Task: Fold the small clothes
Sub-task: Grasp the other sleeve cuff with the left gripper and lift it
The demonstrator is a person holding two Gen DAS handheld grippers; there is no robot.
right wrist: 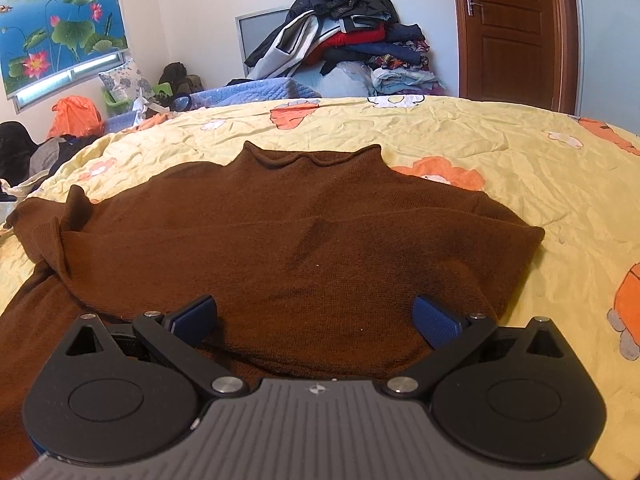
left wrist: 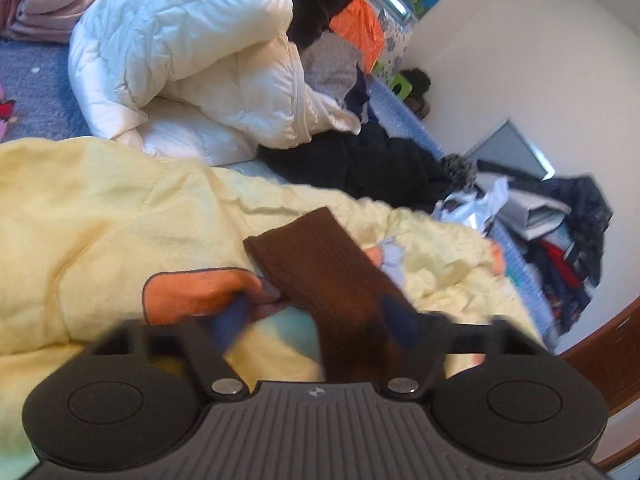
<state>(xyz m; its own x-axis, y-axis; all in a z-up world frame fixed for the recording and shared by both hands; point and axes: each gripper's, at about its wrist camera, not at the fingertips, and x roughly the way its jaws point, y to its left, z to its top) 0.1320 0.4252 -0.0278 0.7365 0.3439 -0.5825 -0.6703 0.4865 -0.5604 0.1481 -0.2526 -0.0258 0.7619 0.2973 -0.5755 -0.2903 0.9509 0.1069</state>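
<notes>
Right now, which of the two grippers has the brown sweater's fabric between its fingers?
The left gripper: a brown sleeve runs between its blue pads. The right gripper stands wide open above the sweater body, gripping nothing.

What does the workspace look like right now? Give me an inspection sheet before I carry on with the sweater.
Surface: yellow quilt with orange and white prints, wrinkled.
Job's things: brown sweater lies spread on the quilt, collar away from the camera; in the left wrist view a brown sleeve runs over the quilt into the gripper.
Clutter: white puffer jacket, dark clothes, orange bag, clothes pile by the wall.
Grippers: left gripper blurred, sleeve between its fingers; right gripper open over the sweater's lower part, pads apart.
Cables: nothing seen.
Surroundings: wooden door, lotus poster, white walls.
</notes>
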